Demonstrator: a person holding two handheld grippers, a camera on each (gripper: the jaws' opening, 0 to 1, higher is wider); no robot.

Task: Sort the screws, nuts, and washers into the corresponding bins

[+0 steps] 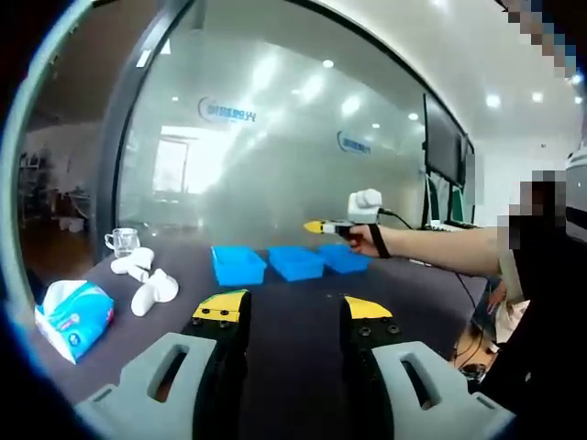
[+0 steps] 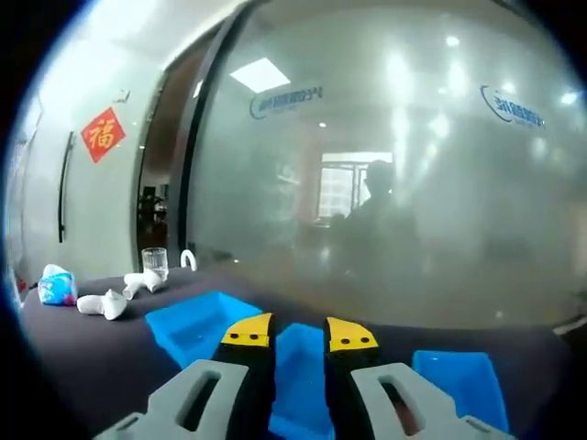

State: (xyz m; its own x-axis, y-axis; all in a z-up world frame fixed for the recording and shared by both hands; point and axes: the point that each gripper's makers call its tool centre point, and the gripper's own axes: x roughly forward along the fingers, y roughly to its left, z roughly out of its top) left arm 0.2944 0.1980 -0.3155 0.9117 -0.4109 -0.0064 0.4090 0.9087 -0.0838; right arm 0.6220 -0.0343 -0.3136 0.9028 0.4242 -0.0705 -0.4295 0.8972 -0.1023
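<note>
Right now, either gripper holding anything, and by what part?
Nothing held. Left gripper open and empty; right gripper open and empty above the blue bins.

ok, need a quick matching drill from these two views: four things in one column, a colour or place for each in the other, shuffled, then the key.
Things:
1. bins
2. tissue pack
3. glass cup
4. right gripper

Place or colour:
A. held in the air above the bins, seen in the left gripper view
B. clear, near the table's back edge
C. blue, three in a row
D. near the table's left edge

Pairs: 1-C, 2-D, 3-B, 4-A
</note>
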